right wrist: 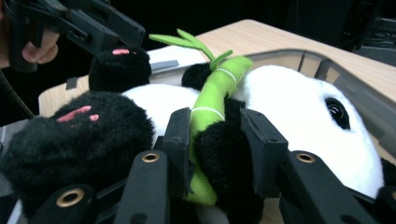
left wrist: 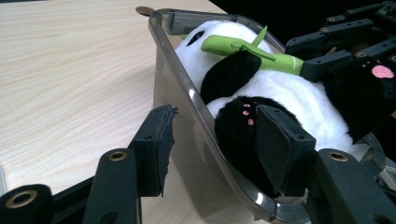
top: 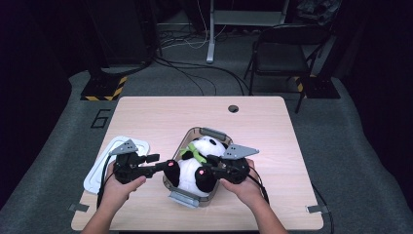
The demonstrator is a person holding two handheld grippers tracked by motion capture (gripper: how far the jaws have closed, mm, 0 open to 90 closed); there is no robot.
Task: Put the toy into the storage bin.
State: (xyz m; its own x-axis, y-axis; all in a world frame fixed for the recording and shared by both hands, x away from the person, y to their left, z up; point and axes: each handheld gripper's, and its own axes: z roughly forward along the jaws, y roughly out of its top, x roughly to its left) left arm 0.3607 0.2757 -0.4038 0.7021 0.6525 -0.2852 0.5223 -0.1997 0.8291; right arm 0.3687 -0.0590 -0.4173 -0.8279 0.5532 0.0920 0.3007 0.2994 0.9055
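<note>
A black-and-white panda plush (top: 209, 145) with a green bamboo stalk (right wrist: 219, 79) lies in a clear plastic bin (top: 187, 134) at the table's front middle. My left gripper (top: 168, 167) comes in from the left. In the left gripper view (left wrist: 217, 126) its jaws straddle the bin wall (left wrist: 182, 98): one pad stands outside, apart from the wall, and the other rests against the panda's black foot (left wrist: 236, 130). My right gripper (top: 208, 163) reaches in from the right. In its own view (right wrist: 217, 123) the pads press on the panda's black arm (right wrist: 224, 154) and the bamboo.
A white lid (top: 95, 178) lies flat on the table under my left hand. The wooden table has a round cable hole (top: 233, 108) near its far edge. Behind the table stand a folding chair (top: 287, 48) and a striped base (top: 102, 90), with cables on the floor.
</note>
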